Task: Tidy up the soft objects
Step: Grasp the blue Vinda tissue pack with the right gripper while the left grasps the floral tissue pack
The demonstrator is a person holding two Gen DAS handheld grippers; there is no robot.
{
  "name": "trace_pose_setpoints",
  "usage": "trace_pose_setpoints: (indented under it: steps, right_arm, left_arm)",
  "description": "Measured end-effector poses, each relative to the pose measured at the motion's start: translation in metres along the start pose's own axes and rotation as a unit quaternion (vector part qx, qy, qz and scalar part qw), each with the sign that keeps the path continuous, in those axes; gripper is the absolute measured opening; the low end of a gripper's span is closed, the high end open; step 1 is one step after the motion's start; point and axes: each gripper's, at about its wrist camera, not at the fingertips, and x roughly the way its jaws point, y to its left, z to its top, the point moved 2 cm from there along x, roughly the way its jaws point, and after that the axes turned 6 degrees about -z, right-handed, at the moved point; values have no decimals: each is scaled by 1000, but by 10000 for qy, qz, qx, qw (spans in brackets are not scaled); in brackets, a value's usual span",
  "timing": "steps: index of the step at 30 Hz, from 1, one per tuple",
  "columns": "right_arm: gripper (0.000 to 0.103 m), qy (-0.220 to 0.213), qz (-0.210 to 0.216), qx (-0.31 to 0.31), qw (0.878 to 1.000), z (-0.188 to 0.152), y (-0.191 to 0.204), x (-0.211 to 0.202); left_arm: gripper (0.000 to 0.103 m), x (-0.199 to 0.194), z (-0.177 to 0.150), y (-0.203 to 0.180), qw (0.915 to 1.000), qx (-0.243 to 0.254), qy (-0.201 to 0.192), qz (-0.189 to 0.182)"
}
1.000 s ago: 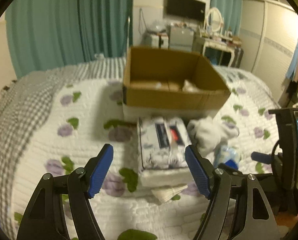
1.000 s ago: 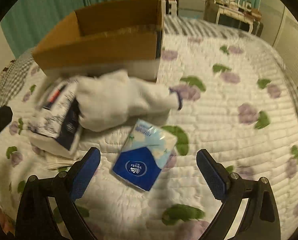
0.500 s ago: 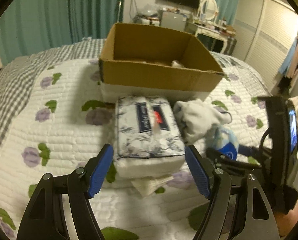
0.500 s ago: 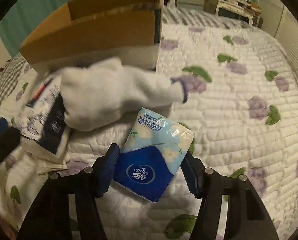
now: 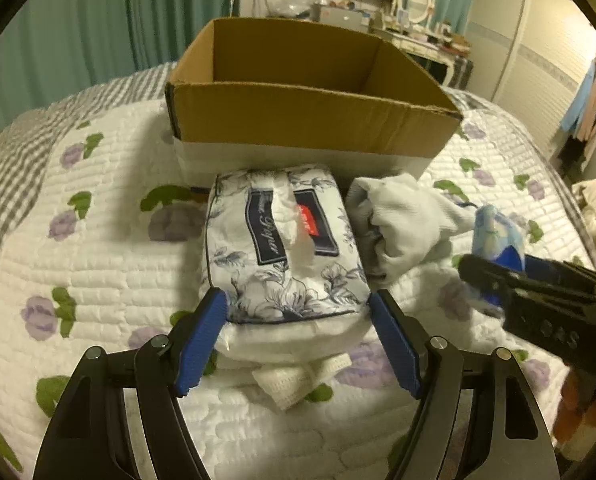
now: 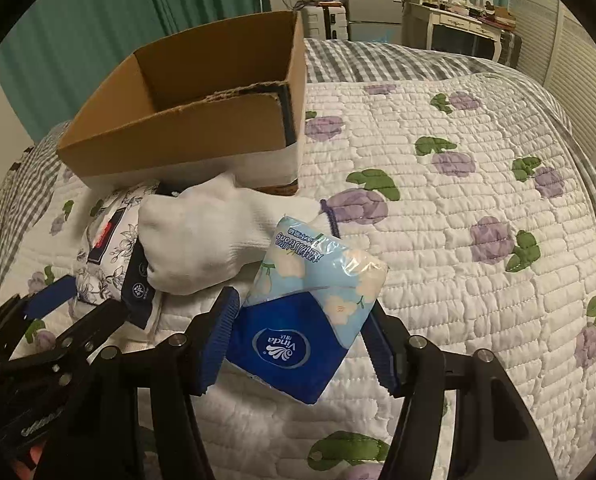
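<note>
- Left wrist view: left gripper spread wide, blue pads flanking the near end of the floral tissue pack. Pads sit at the pack's two near corners; can't tell if they're touching or squeezing it.
- Just below the fingertips, a folded white cloth pokes out from under the pack.
- Ahead-right of the left gripper: crumpled white sock, touching the tissue pack's right side.
- Further right: black body of the other gripper, blue packet end showing past it.
- Straight ahead past the pack: open cardboard box on the quilted bedspread, box front right behind the pack's far end.
- Right wrist view: right gripper closed in on the blue Vinda tissue packet, pads pressing both sides, packet tilted between them.
- Ahead-left of the right gripper: same sock, lying against the packet's top-left corner and over the floral pack.
- Far left edge: left gripper's finger at the floral pack.
- Beyond the sock: cardboard box, interior contents not visible from here.
</note>
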Motion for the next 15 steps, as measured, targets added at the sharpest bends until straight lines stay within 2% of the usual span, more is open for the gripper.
trace_pose_setpoints:
  steps: [1, 3, 6, 10, 13, 15]
  right_arm:
    - [60, 10, 13, -31, 10000, -1, 2, 0]
    - [60, 20, 9, -87, 10000, -2, 4, 1]
    - [60, 29, 32, -129, 9999, -3, 6, 2]
    - [60, 52, 54, -151, 9999, -4, 8, 3]
    - [60, 54, 55, -161, 9998, -6, 9, 1]
    - [60, 39, 79, -159, 9998, -6, 9, -1]
  left_arm:
    - [84, 5, 2, 1, 10000, -16, 32, 30]
    - [89, 11, 4, 2, 10000, -16, 40, 64]
    - [91, 18, 6, 2, 9998, 40, 65, 167]
    - [92, 25, 6, 9, 9999, -76, 107, 52]
    - [93, 34, 7, 20, 9989, -380, 262, -94]
    - [90, 32, 8, 24, 9984, -496, 220, -185]
